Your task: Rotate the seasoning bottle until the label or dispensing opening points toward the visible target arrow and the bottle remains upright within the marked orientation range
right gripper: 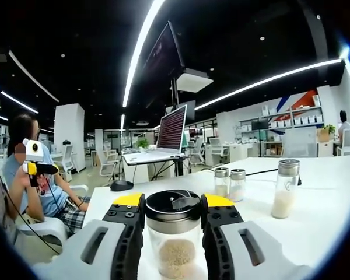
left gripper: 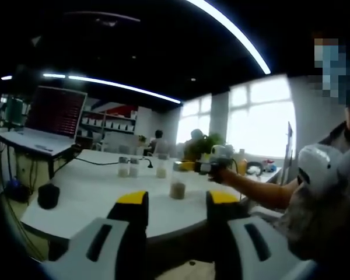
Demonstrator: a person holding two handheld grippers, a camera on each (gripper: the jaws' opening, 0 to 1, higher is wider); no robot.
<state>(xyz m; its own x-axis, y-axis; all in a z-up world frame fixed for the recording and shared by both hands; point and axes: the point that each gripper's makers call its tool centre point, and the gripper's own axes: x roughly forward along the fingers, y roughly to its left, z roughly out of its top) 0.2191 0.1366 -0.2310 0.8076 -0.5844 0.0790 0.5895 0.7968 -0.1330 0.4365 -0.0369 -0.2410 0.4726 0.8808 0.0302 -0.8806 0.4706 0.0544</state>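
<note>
left tongs (left gripper: 170,213): grey bodies, black jaws, yellow tips; right tongs (right gripper: 172,217): same, screws

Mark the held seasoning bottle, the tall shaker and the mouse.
seasoning bottle (right gripper: 175,252), right gripper view, glass body.
tall shaker (right gripper: 285,189), right gripper view, body.
mouse (right gripper: 122,185), right gripper view, top.

Clear seasoning bottle (right gripper: 174,236), dark flip lid, half full of pale grains, upright on white table (right gripper: 315,227).

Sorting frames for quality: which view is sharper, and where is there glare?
Right gripper view is sharper: the seasoning bottle between the gripper jaws is crisp. Left gripper view is soft and dim, with the windows blown out and the table washed pale.
</note>
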